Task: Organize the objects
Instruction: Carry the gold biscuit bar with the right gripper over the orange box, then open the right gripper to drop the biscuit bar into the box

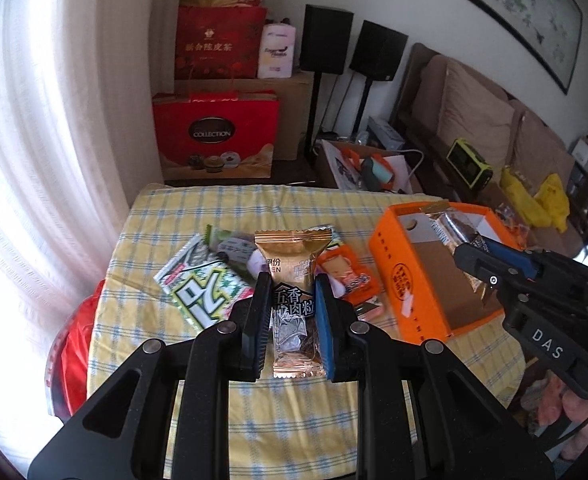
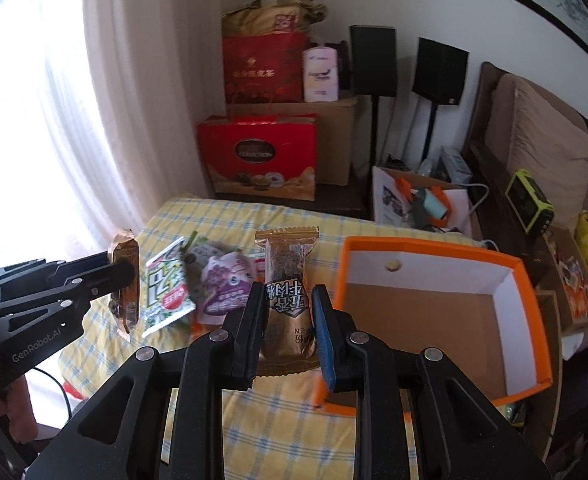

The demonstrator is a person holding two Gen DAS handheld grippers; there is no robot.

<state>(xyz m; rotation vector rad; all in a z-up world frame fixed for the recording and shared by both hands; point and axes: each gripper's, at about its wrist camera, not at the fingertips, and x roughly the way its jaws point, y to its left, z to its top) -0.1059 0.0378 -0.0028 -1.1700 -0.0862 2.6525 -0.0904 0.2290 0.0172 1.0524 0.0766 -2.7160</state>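
Note:
My left gripper (image 1: 290, 288) is shut on a gold snack packet (image 1: 292, 268), held upright above the checked tablecloth (image 1: 166, 216). It also shows at the left of the right wrist view (image 2: 128, 276). My right gripper (image 2: 288, 300) is shut on a second gold snack packet (image 2: 288, 280), just left of the open orange box (image 2: 446, 246). In the left wrist view the right gripper (image 1: 478, 256) holds that packet (image 1: 454, 224) over the orange box (image 1: 390, 248). Loose snack packets lie on the cloth: a green and white one (image 1: 202, 284), a purple one (image 2: 226, 280) and an orange one (image 1: 346, 276).
Red gift boxes (image 1: 214, 140) and cardboard cartons stand behind the table. Two black speakers (image 1: 326, 44) on stands are by the wall. A sofa (image 1: 474, 112) with a green device and yellow bags is at the right. A white curtain (image 1: 54, 120) hangs at the left.

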